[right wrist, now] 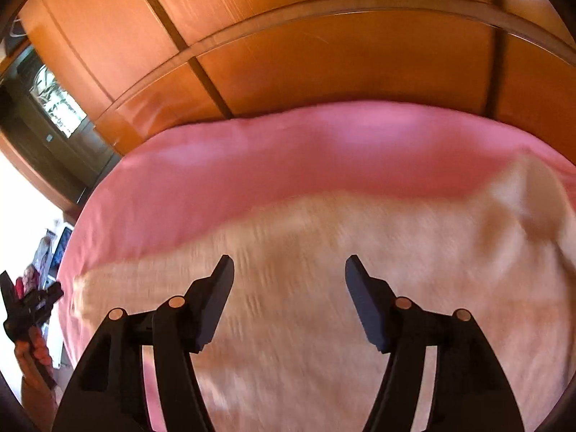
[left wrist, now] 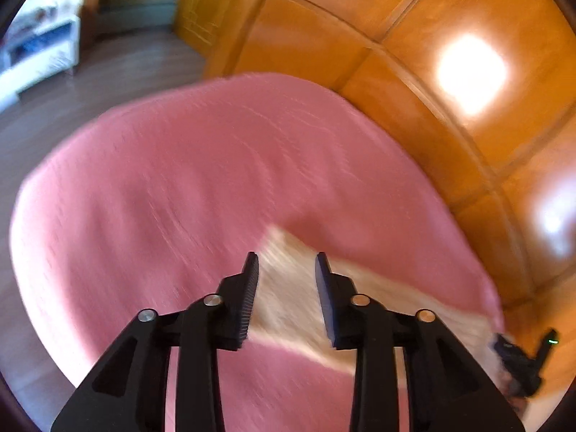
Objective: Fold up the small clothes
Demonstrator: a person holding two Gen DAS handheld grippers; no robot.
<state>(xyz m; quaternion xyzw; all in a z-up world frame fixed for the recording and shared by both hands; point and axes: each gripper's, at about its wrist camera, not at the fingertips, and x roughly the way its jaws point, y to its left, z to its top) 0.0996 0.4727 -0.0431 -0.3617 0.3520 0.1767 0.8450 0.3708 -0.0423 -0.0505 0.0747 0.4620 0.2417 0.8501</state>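
On the pink bed sheet (right wrist: 223, 165) in front of the wooden wardrobe (right wrist: 324, 64) lies the cream garment (right wrist: 324, 252), spread flat. My right gripper (right wrist: 289, 270) hangs over it, jaws wide apart, nothing in them. My left gripper (left wrist: 287, 266) is over its corner, jaws parted a bit, empty too. Everything's pretty blurry.

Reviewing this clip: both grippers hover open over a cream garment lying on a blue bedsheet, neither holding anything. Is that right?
Not quite: the bedsheet is pink, not blue, as the right wrist view shows plainly. The rest holds: the cream garment lies on it, and the left gripper and right gripper hover open, holding nothing.
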